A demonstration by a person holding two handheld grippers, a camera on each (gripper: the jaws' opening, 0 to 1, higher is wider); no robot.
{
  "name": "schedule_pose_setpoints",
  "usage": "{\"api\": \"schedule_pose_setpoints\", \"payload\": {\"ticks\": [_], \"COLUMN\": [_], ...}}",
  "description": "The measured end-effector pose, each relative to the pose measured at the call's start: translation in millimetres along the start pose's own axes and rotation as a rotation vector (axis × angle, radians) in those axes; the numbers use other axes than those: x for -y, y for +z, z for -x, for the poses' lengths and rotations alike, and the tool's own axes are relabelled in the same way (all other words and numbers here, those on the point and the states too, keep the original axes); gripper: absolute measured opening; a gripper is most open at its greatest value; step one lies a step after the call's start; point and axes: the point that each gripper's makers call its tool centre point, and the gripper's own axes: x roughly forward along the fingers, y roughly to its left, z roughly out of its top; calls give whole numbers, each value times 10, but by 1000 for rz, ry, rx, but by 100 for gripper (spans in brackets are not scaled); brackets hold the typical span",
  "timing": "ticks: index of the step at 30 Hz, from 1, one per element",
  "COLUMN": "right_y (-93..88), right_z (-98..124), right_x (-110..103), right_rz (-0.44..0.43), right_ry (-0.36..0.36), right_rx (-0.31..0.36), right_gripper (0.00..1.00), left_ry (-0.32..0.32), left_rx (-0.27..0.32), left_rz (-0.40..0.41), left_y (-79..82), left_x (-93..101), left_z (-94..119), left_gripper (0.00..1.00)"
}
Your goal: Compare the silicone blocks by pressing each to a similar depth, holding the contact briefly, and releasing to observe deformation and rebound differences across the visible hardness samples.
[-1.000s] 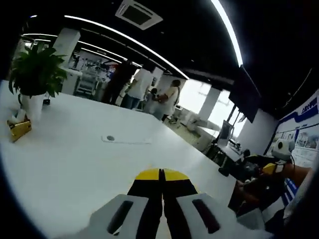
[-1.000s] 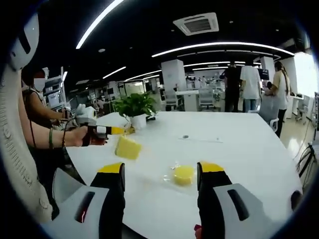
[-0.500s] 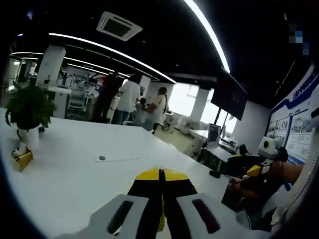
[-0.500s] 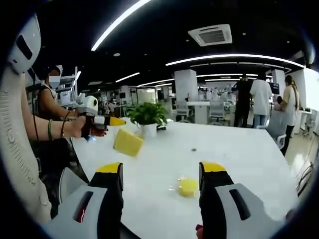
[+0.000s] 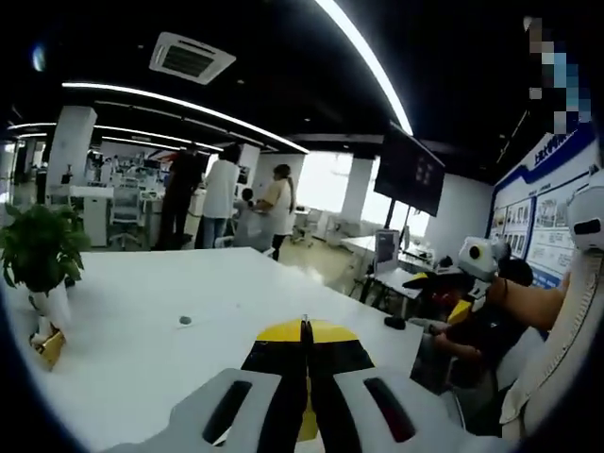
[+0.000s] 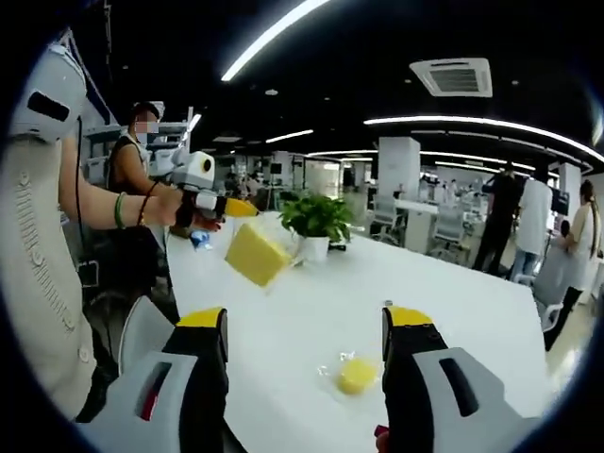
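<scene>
In the right gripper view, the right gripper (image 6: 307, 326) hovers with its jaws wide apart and empty, and the small round yellow silicone block (image 6: 357, 375) lies on the white table (image 6: 444, 293) just ahead, between the jaw tips and nearer the right-hand one. Farther off, the left gripper (image 6: 247, 212), raised above the table, is clamped on the larger square yellow silicone block (image 6: 256, 255), beside a potted green plant (image 6: 317, 223).
</scene>
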Motion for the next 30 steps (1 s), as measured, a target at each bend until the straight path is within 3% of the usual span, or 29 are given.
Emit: {"api": "schedule_pose_setpoints", "payload": {"ticks": [3, 8, 14, 23, 30], "right_y": [178, 333, 376, 393, 351], "right_z": [-77, -258, -463, -829, -1073], "right_x": [-54, -6, 49, 119, 101], "right_rz": [39, 160, 230, 279, 276], "right_ry": [129, 231, 332, 420, 457], "right_rx": [-23, -103, -173, -226, -222], "right_gripper": [67, 65, 66, 66, 66], "left_ry": [-29, -68, -105, -152, -214], "left_rx": [-17, -29, -58, -82, -82], "left_rz": [-27, -48, -80, -97, -115], "left_y": [67, 144, 186, 281, 347], "left_x": [55, 143, 182, 238, 407], "left_z": [-34, -101, -199, -369, -522], "left_gripper": [0, 0, 0, 0, 0]}}
